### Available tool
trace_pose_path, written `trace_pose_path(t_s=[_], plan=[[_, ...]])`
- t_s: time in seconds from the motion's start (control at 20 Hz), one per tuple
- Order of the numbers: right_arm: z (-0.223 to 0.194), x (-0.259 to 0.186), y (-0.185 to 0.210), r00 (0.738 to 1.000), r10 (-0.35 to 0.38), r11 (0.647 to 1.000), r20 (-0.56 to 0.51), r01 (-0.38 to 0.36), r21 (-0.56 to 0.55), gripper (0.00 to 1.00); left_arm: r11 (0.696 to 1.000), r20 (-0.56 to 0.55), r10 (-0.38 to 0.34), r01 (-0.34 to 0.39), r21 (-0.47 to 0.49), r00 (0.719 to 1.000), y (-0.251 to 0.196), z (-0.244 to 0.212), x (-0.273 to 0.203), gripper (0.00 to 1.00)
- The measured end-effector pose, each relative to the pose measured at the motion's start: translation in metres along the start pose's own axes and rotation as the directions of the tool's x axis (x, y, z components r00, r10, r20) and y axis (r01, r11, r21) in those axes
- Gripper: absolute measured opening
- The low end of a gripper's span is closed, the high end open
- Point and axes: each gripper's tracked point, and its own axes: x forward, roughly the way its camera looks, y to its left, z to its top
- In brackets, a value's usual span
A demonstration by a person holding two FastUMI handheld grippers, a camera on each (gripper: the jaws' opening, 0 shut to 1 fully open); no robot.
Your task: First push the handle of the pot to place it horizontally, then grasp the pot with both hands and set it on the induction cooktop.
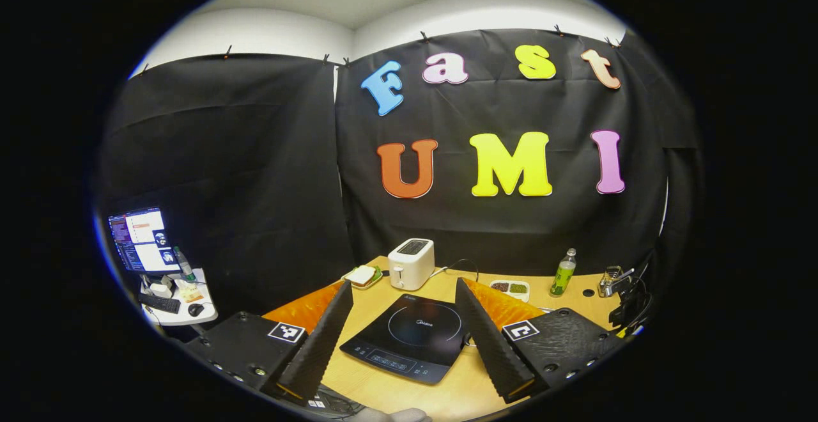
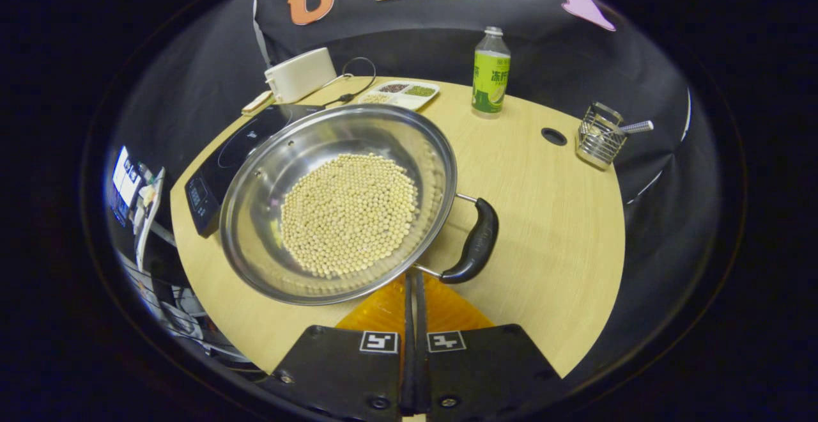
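Pot [image 2: 339, 201] steel, bean-filled, beside cooktop [image 2: 230, 153]; left gripper [image 1: 402, 345] wide open, right gripper [image 2: 412, 281] closed empty.

"Midea" on induction cooktop [image 1: 409, 337]

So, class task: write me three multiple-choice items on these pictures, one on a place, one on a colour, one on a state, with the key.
1. Where does the pot sit? A on the cooktop; B on the table beside it; C lifted in the air.
2. What colour is the pot's handle? A red; B black; C white.
3. How is the right claw? A wide open; B shut; C clamped on the handle.
Key: B, the left gripper view shows the cooktop bare; B, the grip is black; B, its fingers meet with nothing between.
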Motion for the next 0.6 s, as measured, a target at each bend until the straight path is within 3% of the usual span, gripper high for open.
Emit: trace_pose_path(t_s=[0.05, 0.6], plan=[[0.0, 0.001, 0.0, 1.0, -0.001, 1.0, 0.0, 0.001, 0.002, 0.0, 1.0, 0.001, -0.002, 0.002, 0.005, 1.0, -0.001, 0.0, 0.001, 0.96], [-0.01, -0.01, -0.01, 0.996, -0.088, 0.996, -0.003, 0.088, 0.031, 0.04, 0.998, -0.001, -0.063, 0.063, 0.015, 0.998, -0.002, -0.005, 0.015, 0.96]])
